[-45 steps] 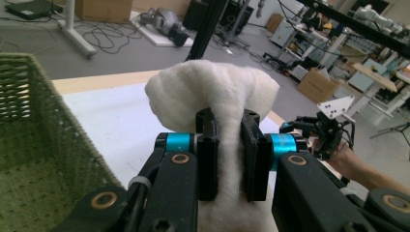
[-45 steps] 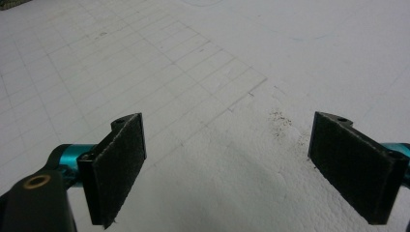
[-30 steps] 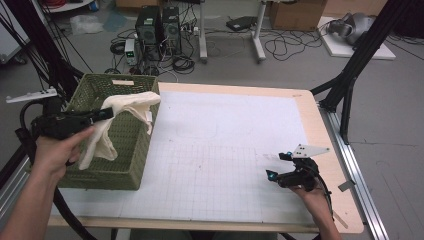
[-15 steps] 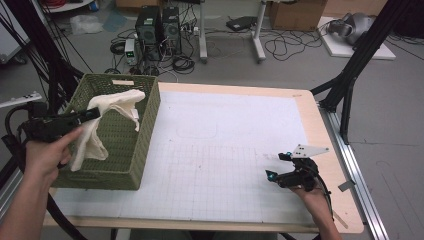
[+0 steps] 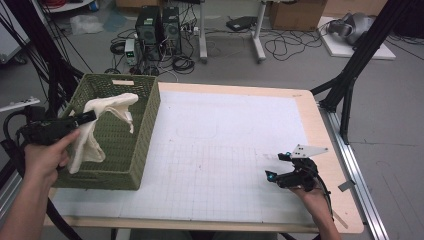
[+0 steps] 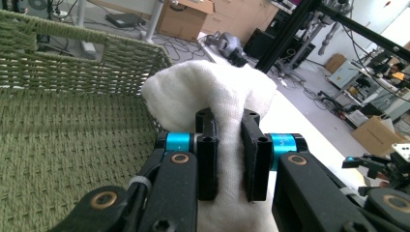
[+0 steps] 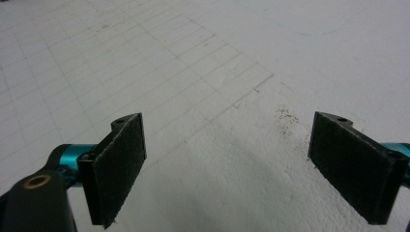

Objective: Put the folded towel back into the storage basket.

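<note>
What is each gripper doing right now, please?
Left gripper: closed on the white cloth, over the green basket.
Right gripper: open, holding nothing, low over the table.

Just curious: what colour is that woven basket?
Olive green, clearest in the left gripper view: basket.

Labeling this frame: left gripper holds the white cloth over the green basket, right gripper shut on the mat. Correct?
Not quite. The right gripper is open, jaws wide apart over the bare mat, as the right gripper view shows. The left gripper does hold the white cloth over the green basket.
</note>
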`<state>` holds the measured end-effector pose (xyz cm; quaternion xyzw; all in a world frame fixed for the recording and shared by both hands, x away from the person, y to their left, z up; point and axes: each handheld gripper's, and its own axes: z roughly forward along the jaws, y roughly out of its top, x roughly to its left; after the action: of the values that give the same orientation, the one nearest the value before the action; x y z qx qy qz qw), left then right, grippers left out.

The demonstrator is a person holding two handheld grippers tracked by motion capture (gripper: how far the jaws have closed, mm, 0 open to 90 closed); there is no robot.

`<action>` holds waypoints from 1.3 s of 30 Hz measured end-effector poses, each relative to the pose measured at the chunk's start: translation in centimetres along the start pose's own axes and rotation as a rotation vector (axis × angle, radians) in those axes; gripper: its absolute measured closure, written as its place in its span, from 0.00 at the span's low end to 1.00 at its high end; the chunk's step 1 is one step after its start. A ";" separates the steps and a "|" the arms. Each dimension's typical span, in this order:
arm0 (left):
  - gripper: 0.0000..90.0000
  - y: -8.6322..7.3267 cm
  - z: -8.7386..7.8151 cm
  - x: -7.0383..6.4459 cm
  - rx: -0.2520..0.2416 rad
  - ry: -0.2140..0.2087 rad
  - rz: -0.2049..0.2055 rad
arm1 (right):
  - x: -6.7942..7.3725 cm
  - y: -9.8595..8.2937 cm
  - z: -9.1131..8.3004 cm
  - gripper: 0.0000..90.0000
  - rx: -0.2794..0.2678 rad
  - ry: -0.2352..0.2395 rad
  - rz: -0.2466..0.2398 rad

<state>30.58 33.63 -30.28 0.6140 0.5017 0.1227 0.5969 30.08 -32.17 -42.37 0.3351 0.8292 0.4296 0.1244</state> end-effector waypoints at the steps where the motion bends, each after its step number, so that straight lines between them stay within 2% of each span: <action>1: 0.88 -0.1 0.1 0.1 -0.001 0.006 -0.005 | 0.0 0.0 0.0 0.14 0.000 0.000 0.000; 21: 0.88 -0.9 1.8 0.7 0.012 0.098 -0.036 | 0.0 0.0 -0.1 0.14 -0.006 0.004 -0.004; 34: 0.88 -1.2 3.2 0.8 0.028 0.142 -0.046 | -0.1 0.0 0.0 0.14 -0.004 0.007 -0.004; 39: 0.88 -1.4 3.5 0.9 0.039 0.146 -0.050 | -0.1 0.0 -0.1 0.14 -0.006 0.005 -0.006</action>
<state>32.98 31.85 -32.82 0.6022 0.5614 0.1426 0.5494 30.08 -32.27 -42.35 0.3309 0.8293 0.4327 0.1245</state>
